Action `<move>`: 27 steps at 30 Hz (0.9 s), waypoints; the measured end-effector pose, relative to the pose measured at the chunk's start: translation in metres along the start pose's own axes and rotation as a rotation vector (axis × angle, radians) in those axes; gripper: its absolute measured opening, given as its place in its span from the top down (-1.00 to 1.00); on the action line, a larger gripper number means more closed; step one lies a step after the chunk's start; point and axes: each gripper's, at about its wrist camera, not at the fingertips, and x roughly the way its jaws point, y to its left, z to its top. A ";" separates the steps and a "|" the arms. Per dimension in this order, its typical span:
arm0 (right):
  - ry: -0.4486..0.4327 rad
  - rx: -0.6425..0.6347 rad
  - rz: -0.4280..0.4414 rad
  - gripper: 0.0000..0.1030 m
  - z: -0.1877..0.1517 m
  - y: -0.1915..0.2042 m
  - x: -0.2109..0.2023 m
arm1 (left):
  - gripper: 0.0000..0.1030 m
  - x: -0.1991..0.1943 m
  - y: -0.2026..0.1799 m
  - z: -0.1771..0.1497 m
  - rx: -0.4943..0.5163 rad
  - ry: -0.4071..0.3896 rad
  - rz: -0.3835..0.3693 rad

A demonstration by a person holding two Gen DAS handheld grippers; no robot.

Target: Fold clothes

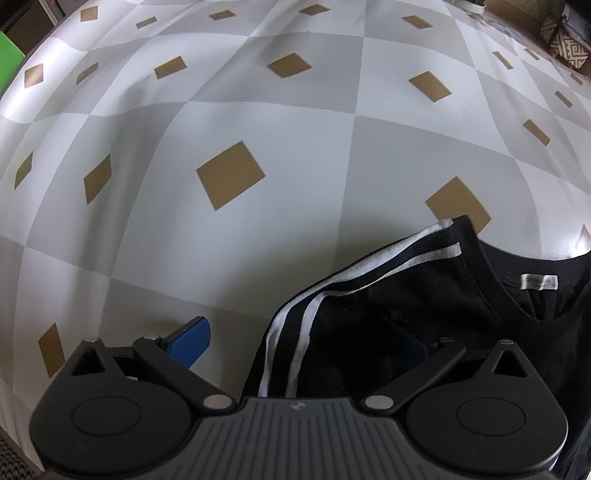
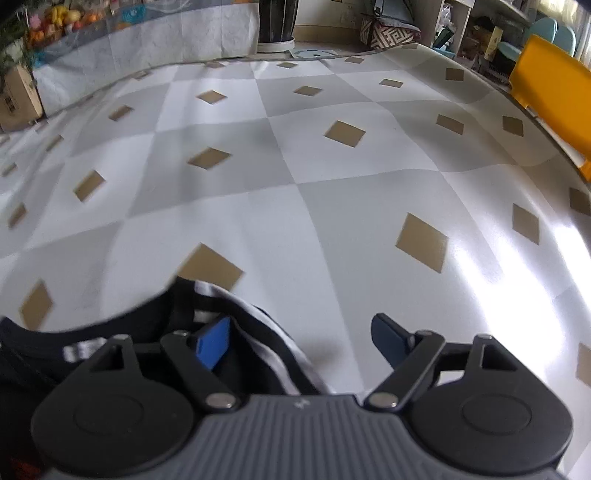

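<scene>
Shoulders of a black cotton T-shirt with two white stripes along each shoulder [image 1: 406, 295] lie under both my grippers, collar edge towards the far side of the bench [image 1: 258, 129] — a surface covered in a glossy grey-and-white chequered cloth with tan diamonds. My left gripper [image 1: 295, 339] straddles the shirt's left striped shoulder: one blue finger [image 1: 190, 341] hangs over bare cloth just outside the sleeve edge, the other sits dark over the black fabric, the jaws spread wide and pinching nothing. My right gripper [image 2: 301, 343] mirrors it at the opposite shoulder, released too, one blue finger [image 2: 212, 345] above the shirt [image 2: 155, 325] beside the neck label, the other above bare bench; whether either touches the fabric I cannot tell. The collar line runs from one gripper to the other, so each hand is nearest its own shoulder, and the body of the shirt lies back towards me, out of sight beneath the gripper housings. Ahead the bench is free — a yellow plastic chair [image 2: 550, 96], a patterned basket [image 2: 388, 31] and shelves stand well beyond its edge, clear of any fold, I judge.
</scene>
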 end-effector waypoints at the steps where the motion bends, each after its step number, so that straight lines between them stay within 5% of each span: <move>1: -0.004 -0.005 0.036 -0.56 0.001 0.001 -0.004 | -0.99 -0.003 -0.001 0.000 0.006 -0.015 -0.008; 8: 0.075 -0.100 0.230 -0.57 -0.002 0.021 -0.015 | -0.99 -0.008 -0.020 -0.003 0.107 -0.037 -0.047; 13: 0.126 -0.159 0.188 -0.57 -0.010 0.027 -0.005 | -1.00 0.002 -0.030 -0.008 0.175 -0.012 -0.018; 20: 0.073 -0.208 0.123 -0.62 -0.014 0.027 0.002 | -1.00 0.007 -0.017 0.000 0.104 -0.035 -0.006; 27: 0.058 -0.124 0.106 -0.55 -0.003 0.023 0.003 | -1.00 0.009 -0.002 0.007 0.041 -0.035 0.016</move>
